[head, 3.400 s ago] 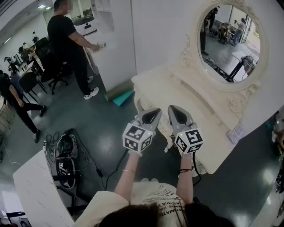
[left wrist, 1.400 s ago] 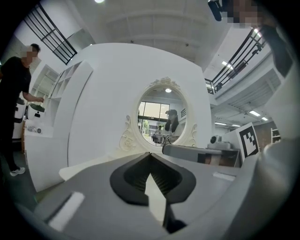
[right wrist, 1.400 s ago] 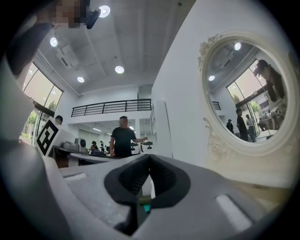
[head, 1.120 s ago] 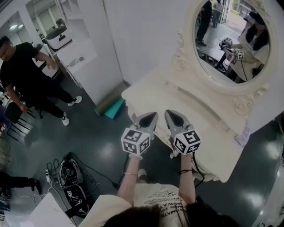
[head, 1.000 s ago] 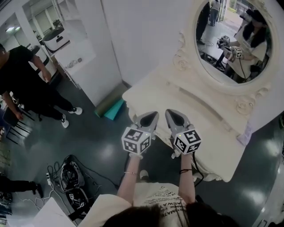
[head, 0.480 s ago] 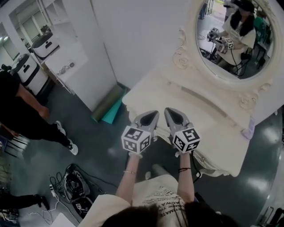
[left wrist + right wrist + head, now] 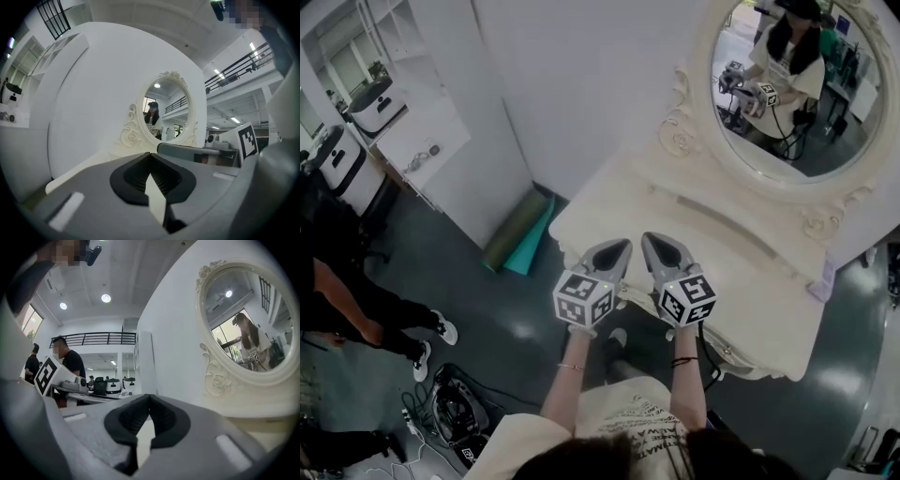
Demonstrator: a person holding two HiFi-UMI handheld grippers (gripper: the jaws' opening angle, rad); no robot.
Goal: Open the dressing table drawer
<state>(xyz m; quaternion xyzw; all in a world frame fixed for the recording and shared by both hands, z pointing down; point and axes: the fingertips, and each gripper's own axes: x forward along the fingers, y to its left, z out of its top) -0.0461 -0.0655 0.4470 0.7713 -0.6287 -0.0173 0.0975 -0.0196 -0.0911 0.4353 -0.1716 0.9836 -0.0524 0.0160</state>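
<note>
Jaws together and empty, the left tool and right tool hovered over the dressing table's near edge, drawer presumably just below.

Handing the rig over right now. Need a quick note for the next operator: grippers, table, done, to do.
Left gripper: shut, empty.
Right gripper: shut, empty.
Both are held side by side over the front edge of the dressing table, pointing toward its mirror.
Done: nothing; no drawer shows pulled out.
To do: find the drawer front under that edge, grip it, pull.
</note>
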